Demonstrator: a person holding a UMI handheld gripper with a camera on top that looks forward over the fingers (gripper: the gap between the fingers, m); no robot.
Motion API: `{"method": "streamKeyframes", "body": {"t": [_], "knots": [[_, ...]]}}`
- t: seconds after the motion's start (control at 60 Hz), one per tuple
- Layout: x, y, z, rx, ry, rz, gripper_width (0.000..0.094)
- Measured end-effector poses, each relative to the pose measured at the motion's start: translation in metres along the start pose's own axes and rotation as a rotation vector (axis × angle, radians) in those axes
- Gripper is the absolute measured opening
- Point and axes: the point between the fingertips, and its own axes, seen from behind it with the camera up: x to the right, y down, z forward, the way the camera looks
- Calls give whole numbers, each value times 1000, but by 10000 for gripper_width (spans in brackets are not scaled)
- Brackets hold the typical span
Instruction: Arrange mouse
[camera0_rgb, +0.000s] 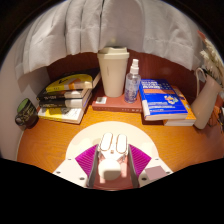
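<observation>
My gripper (112, 163), bottom centre of the frame: both fingers clenched on the mouse (112, 147), magenta pads (87, 157) pressing its two sides. The mouse is white, seen from behind, two buttons with a seam between them, held just above a round white mat (100, 128) at lower centre of the desk.

Containers:
- Cream-coloured tub (113, 72) with a lid, upper centre, standing upright against the back wall. Contents not visible.
- Clear spray bottle (133, 81) with a white nozzle, just right of the tub, upright, standing on a dark red book (116, 103) that lies flat. I cannot tell how full it is.
- Small dark jar (26, 112) with a label, far left; contents unclear.

Other things:
- Stack of books (67, 98), left of centre, several lying flat, the topmost yellow; titles too small to read.
- Blue book (164, 101), right of centre, lying flat on top of another book, cover printed with white and yellow patches.
- White object (207, 103), far right, tall and pale; I cannot tell what it is.

All of these stand well beyond my fingers, in a row along the back of the desk.

Surface and room: orange-brown wooden desk (45, 140). Dark panel behind the row of items, with white cloth (110, 25) hanging across the upper part of the frame.
</observation>
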Motion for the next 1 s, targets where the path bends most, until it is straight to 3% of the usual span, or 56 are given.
{"method": "streamKeyframes", "body": {"t": [0.067,0.15,0.317,0.583,0.767,1.0], "knots": [[-1,0,0,-4,-2,-13,585],[-10,3,-6,-36,-39,0,852],[-13,-23,-60,30,-3,13,867],[-29,-47,-213,166,74,37,864],[-38,-27,-292,220,104,52,862],[-48,27,-334,189,119,7,860]]}}
